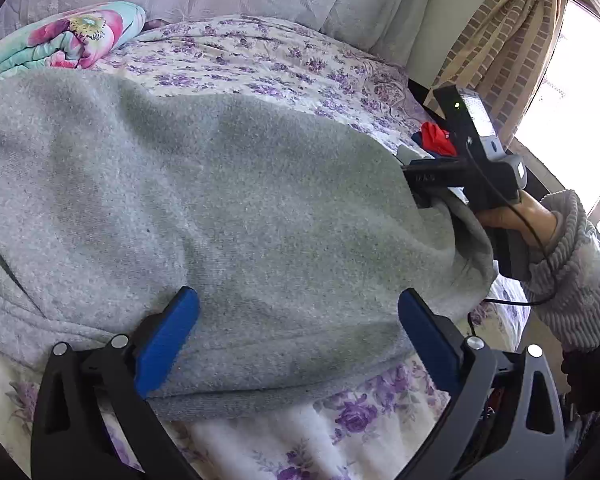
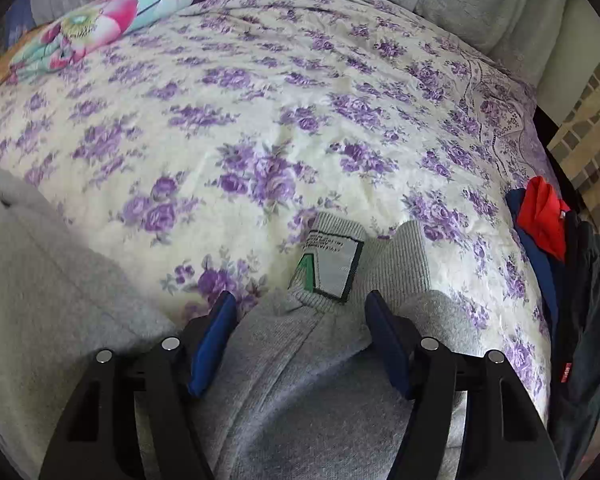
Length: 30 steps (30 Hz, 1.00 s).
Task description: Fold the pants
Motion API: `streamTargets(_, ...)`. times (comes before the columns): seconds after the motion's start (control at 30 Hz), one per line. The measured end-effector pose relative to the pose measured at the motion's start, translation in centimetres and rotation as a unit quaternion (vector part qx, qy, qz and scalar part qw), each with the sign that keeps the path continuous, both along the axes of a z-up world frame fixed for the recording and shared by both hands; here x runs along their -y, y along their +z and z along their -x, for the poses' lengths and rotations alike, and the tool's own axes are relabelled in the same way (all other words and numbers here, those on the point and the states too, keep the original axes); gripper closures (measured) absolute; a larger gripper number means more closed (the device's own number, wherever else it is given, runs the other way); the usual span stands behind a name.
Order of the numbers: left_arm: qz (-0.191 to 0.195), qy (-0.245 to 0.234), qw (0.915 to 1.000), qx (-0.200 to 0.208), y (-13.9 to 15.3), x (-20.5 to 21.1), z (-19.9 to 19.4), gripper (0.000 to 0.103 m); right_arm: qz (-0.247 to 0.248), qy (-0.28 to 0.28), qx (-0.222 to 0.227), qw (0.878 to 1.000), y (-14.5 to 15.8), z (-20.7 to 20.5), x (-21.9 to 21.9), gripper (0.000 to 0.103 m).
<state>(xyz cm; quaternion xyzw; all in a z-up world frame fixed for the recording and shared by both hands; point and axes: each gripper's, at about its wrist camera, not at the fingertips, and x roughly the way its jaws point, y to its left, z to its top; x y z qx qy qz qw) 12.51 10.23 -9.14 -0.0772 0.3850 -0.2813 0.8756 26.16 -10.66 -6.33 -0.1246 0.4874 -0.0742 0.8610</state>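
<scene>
Around: I saw a flowery pillow (image 2: 100, 20) far off and red cloth (image 2: 540, 216) at the bed (image 2: 260, 120) edge.
Left gripper (image 1: 298, 344): fingers were wide apart over the grey pants (image 1: 220, 200).
Right gripper (image 2: 300, 344): fingers were apart, with the pants cuff lying loose between them.

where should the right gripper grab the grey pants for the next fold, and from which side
Probably the ribbed waistband beside the sewn label. It lies flat on the floral bedspread just past the open right gripper, a firm doubled edge. Come from above and the near side, jaws straddling that edge of the grey pants.
</scene>
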Motion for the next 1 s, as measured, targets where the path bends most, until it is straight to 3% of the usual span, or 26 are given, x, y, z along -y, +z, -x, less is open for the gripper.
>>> streamTargets(0.13, 0.002, -0.002, 1.0000, 0.000, 0.0, 0.0, 0.0, 0.005, 0.042, 0.030, 0.011, 0.999, -0.4, 0.4, -1.0, 0.036)
streamTargets(0.17, 0.003, -0.003, 1.0000, 0.000, 0.0, -0.1, 0.1, 0.005, 0.035, 0.036, 0.017, 0.999, -0.2, 0.7, -0.8, 0.042)
streamTargets(0.2, 0.004, -0.004, 1.0000, 0.001, 0.0, -0.1, 0.1, 0.005, 0.032, 0.036, 0.023, 0.999, 0.1, 1.2, -0.5, 0.058)
streamTargets(0.23, 0.005, -0.005, 1.0000, 0.001, -0.1, -0.1, 0.1, 0.005, 0.021, 0.036, 0.035, 0.999, 0.6, 1.7, -0.1, 0.068)
streamTargets(0.33, 0.005, -0.005, 1.0000, 0.001, -0.1, -0.2, 0.1, 0.005, -0.054, 0.010, 0.086, 0.995, 3.1, 4.6, 2.6, 0.090)
streamTargets(0.37, 0.005, -0.005, 1.0000, 0.001, -0.1, -0.2, 0.1, 0.005, -0.088, -0.005, 0.109, 0.990, 4.2, 5.9, 3.8, 0.091)
streamTargets(0.43, 0.004, -0.005, 1.0000, 0.001, -0.1, -0.2, 0.2, 0.005, -0.165, -0.043, 0.152, 0.974, 6.2, 9.4, 6.7, 0.094)
streamTargets(0.5, 0.004, -0.005, 1.0000, 0.001, -0.1, -0.1, 0.2, 0.005, -0.235, -0.086, 0.193, 0.949, 7.2, 13.8, 10.3, 0.095)
streamTargets(0.6, 0.002, -0.005, 1.0000, 0.002, -0.1, -0.1, 0.2, 0.005, -0.321, -0.167, 0.218, 0.906, 6.2, 20.9, 15.1, 0.094)
streamTargets(0.67, -0.001, -0.004, 1.0000, 0.001, -0.1, 0.0, 0.2, 0.005, -0.348, -0.193, 0.211, 0.893, 4.6, 23.8, 16.2, 0.089)
streamTargets(0.7, -0.004, -0.004, 1.0000, 0.001, -0.1, 0.0, 0.1, 0.005, -0.355, -0.202, 0.213, 0.888, 4.1, 24.9, 16.3, 0.074)
streamTargets(0.73, -0.007, -0.003, 1.0000, 0.001, -0.1, 0.1, 0.1, 0.005, -0.363, -0.203, 0.219, 0.883, 3.8, 25.4, 16.3, 0.040)
streamTargets(0.77, -0.011, -0.003, 0.9999, 0.002, -0.1, 0.2, 0.1, 0.005, -0.368, -0.198, 0.227, 0.879, 3.7, 25.7, 16.1, 0.032)
streamTargets(0.87, -0.019, -0.001, 0.9998, 0.004, 0.0, 0.4, 0.1, 0.005, -0.387, -0.167, 0.245, 0.873, 4.1, 24.6, 15.8, 0.032)
streamTargets(1.0, -0.015, 0.001, 0.9999, 0.004, -0.1, 0.3, 0.1, 0.005, -0.415, -0.181, 0.222, 0.864, 2.7, 23.2, 16.6, 0.032)
